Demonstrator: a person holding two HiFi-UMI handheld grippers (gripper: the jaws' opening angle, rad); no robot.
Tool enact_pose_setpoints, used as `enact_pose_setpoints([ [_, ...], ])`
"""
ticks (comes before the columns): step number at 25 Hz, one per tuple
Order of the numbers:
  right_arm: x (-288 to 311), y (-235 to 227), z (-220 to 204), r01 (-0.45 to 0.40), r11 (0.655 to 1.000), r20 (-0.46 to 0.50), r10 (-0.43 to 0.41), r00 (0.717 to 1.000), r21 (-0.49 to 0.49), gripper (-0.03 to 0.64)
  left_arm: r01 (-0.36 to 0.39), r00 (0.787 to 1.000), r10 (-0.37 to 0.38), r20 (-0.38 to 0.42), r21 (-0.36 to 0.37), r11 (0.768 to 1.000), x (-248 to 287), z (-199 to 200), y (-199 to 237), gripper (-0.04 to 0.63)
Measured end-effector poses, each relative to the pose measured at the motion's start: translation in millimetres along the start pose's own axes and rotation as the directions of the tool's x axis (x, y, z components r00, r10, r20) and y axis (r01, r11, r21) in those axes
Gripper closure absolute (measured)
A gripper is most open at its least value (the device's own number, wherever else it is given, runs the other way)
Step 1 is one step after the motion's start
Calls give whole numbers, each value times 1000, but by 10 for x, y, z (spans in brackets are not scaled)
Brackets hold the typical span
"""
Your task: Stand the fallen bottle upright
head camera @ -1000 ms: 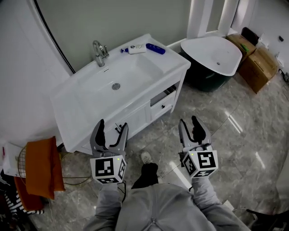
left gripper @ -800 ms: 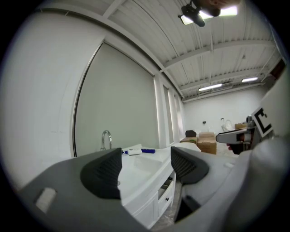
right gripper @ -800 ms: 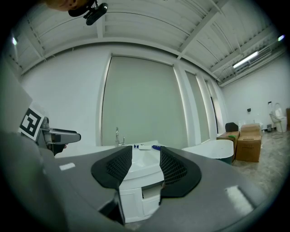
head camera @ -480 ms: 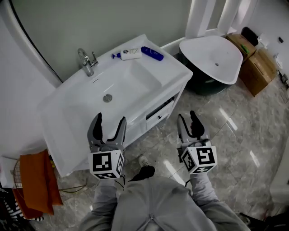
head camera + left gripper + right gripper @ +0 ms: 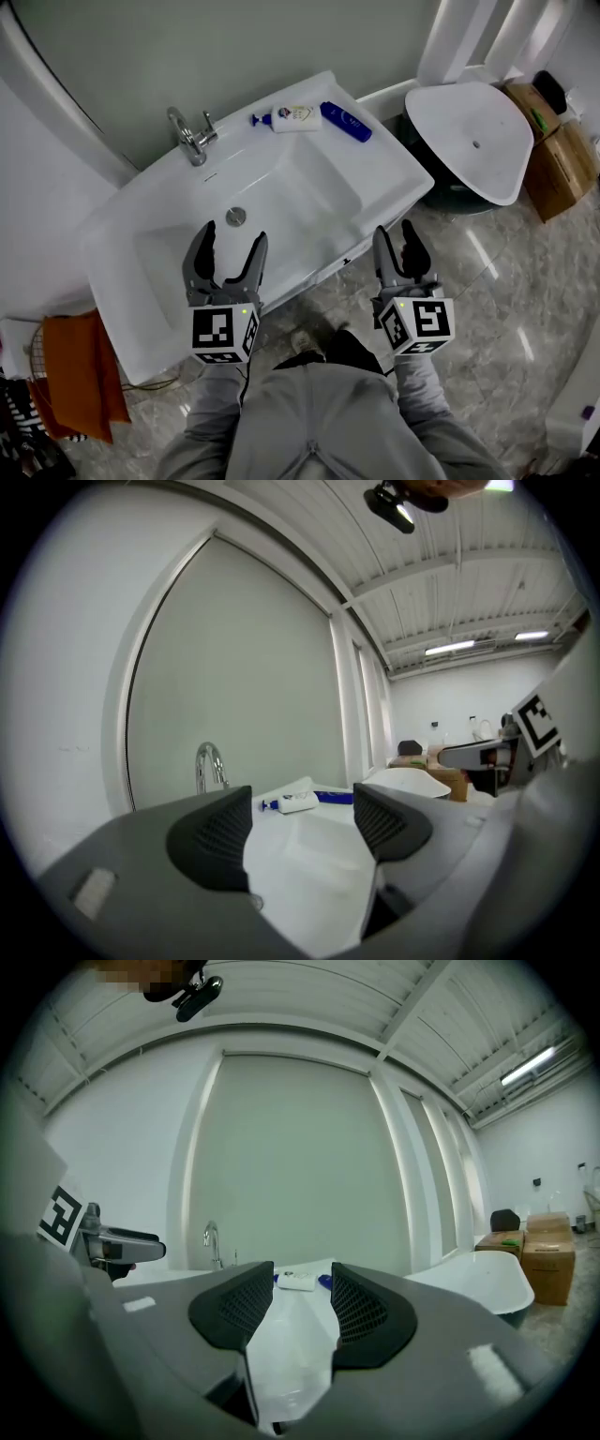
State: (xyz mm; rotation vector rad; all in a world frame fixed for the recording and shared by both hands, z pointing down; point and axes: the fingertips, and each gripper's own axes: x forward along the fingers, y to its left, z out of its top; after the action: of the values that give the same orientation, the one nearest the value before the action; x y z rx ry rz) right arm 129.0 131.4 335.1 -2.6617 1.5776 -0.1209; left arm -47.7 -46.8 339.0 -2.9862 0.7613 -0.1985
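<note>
A white bottle (image 5: 295,118) with a blue cap lies on its side at the back of the white vanity top (image 5: 394,169). Beside it, on its right, lies a dark blue bottle (image 5: 346,121). Both also show far ahead in the left gripper view, white bottle (image 5: 298,802) and blue bottle (image 5: 334,798), and in the right gripper view, white bottle (image 5: 298,1281). My left gripper (image 5: 228,246) hangs over the basin's front edge, open and empty (image 5: 302,822). My right gripper (image 5: 397,242) sits at the vanity's front right edge, jaws drawn close with nothing between them (image 5: 300,1305).
A chrome faucet (image 5: 192,136) stands behind the sink basin (image 5: 309,202), with the drain (image 5: 235,217) in the middle. A white tub (image 5: 473,141) and cardboard boxes (image 5: 562,159) stand to the right. An orange cloth (image 5: 80,375) hangs on a rack at lower left.
The person has stepped up to the vanity. Both grippers moved forward from over the floor to the sink's front edge. The jaws look the same as before.
</note>
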Motion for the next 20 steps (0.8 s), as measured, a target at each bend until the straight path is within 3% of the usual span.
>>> enact_pose_setpoints([
  [4, 401, -49, 56, -47, 999, 0, 47, 999, -11, 442, -40, 999, 40, -9, -9, 999, 228, -4, 114, 222],
  [8, 890, -77, 70, -138, 990, -14, 138, 990, -24, 442, -127, 992, 126, -15, -23, 992, 455, -12, 274, 222],
  [16, 1852, -99, 159, -310, 949, -38, 308, 951, -59, 440, -294, 956, 293, -28, -46, 955, 876, 42, 545, 222],
  [20, 2183, -92, 155, -368, 927, -59, 365, 929, -70, 440, -337, 941, 335, -49, -38, 941, 1000, 63, 594, 222],
])
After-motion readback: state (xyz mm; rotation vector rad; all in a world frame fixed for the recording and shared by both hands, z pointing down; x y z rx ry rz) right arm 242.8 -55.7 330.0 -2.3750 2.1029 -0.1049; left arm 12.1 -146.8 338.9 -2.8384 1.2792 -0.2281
